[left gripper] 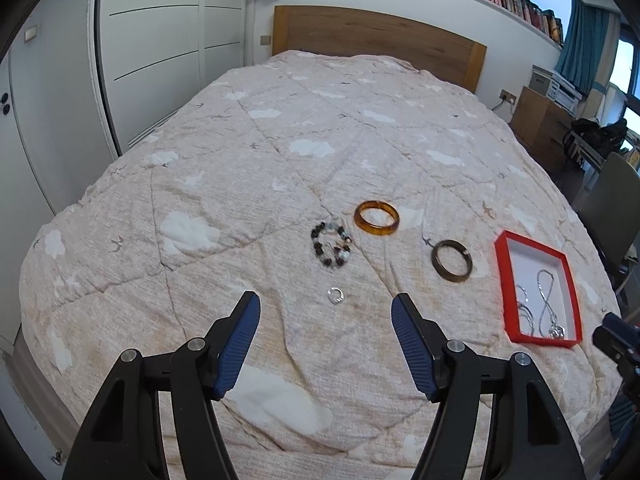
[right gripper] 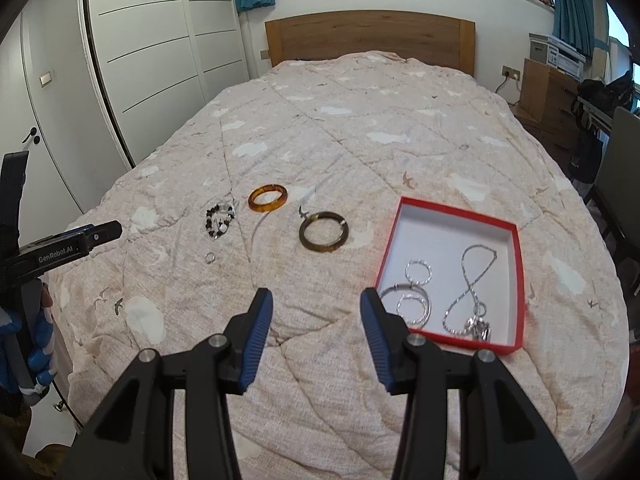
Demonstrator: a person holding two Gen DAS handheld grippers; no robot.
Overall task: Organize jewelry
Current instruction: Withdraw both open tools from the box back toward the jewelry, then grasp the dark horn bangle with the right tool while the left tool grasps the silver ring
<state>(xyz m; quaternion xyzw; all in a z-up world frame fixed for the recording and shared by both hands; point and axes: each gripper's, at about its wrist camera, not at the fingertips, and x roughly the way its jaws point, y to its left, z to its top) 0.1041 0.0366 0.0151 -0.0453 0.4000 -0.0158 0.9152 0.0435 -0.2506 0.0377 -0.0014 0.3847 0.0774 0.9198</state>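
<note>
On the quilted bed lie an amber bangle (left gripper: 376, 218) (right gripper: 268, 197), a dark olive bangle (left gripper: 451, 261) (right gripper: 323, 232), a beaded bracelet (left gripper: 331, 244) (right gripper: 219, 220) and a small silver ring (left gripper: 335, 295) (right gripper: 210, 258). A red box (left gripper: 502, 276) (right gripper: 520, 280) at the right holds a silver chain necklace (right gripper: 470, 292) and silver hoops (right gripper: 416, 300). My left gripper (left gripper: 326, 312) is open and empty, just short of the silver ring. My right gripper (right gripper: 316, 308) is open and empty, left of the box's near corner.
The bed's wooden headboard (right gripper: 370, 36) stands at the far end. White wardrobe doors (right gripper: 152, 60) run along the left. A wooden cabinet (right gripper: 548, 96) and a chair (right gripper: 620, 184) stand at the right. The left gripper (right gripper: 60, 248) shows at the right wrist view's left edge.
</note>
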